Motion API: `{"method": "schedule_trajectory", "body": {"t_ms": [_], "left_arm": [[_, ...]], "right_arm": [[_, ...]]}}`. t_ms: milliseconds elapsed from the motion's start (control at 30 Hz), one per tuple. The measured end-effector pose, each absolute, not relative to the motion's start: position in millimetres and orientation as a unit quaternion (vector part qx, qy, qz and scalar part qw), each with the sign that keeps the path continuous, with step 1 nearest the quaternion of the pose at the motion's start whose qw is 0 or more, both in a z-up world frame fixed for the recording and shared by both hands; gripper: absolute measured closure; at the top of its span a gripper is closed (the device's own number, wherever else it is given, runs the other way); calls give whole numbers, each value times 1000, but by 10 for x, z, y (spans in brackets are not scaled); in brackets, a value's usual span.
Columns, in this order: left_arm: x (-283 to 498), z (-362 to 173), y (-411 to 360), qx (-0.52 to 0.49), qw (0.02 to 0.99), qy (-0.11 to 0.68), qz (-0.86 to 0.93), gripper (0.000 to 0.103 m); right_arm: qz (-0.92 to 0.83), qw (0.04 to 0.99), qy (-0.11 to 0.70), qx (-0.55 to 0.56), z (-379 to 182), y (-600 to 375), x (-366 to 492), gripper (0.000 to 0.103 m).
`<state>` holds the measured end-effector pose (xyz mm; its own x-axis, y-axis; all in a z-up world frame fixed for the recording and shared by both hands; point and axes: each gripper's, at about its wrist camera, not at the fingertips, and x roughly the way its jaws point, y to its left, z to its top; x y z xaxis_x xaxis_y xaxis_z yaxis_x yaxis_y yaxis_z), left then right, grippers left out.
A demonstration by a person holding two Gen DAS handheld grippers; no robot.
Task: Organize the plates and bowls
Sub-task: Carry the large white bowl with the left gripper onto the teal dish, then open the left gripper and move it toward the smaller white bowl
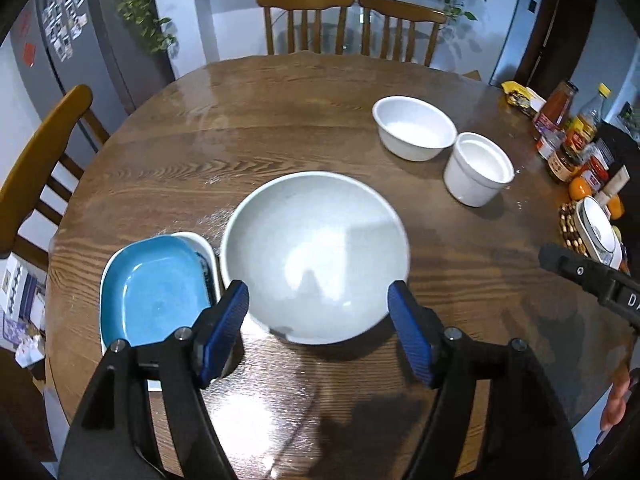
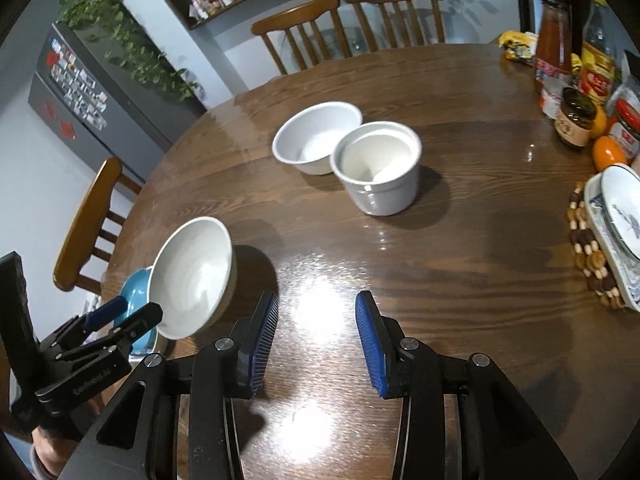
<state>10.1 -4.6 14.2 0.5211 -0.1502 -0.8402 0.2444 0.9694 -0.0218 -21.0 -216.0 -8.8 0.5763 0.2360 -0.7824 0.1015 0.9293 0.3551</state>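
A large pale grey bowl (image 1: 316, 256) sits on the round wooden table (image 1: 280, 120), its near part between the fingertips of my left gripper (image 1: 318, 296). The jaws stand wide and the pads do not press on it. In the right wrist view the bowl (image 2: 192, 276) looks tilted, just ahead of the left gripper (image 2: 140, 306). Beside it, a blue oval dish (image 1: 156, 292) lies nested in a white oval dish (image 1: 200, 240). Farther off stand a wide white bowl (image 2: 316, 138) and a straight-walled white pot (image 2: 378, 168). My right gripper (image 2: 318, 304) is open over bare table.
Patterned plates (image 2: 616, 216) are stacked on a beaded mat (image 2: 588, 248) at the right edge. Bottles, jars (image 2: 576, 116) and oranges crowd the far right. Two wooden chairs (image 1: 308, 20) stand behind the table and another (image 1: 44, 152) at the left.
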Motion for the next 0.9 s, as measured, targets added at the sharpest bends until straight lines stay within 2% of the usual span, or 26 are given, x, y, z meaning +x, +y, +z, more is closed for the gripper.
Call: {"method": "schedule_trajectory", "body": {"t_ms": [633,900], "left_arm": [[226,743,-783,111,895,403,-158,27],[342,1042,-1000,115,906,376,-160,21]], "right_arm": [[-6,916,373,151,772,-2828,-333,62],[1,927,356,118,1053,-2853,-212,62]]}}
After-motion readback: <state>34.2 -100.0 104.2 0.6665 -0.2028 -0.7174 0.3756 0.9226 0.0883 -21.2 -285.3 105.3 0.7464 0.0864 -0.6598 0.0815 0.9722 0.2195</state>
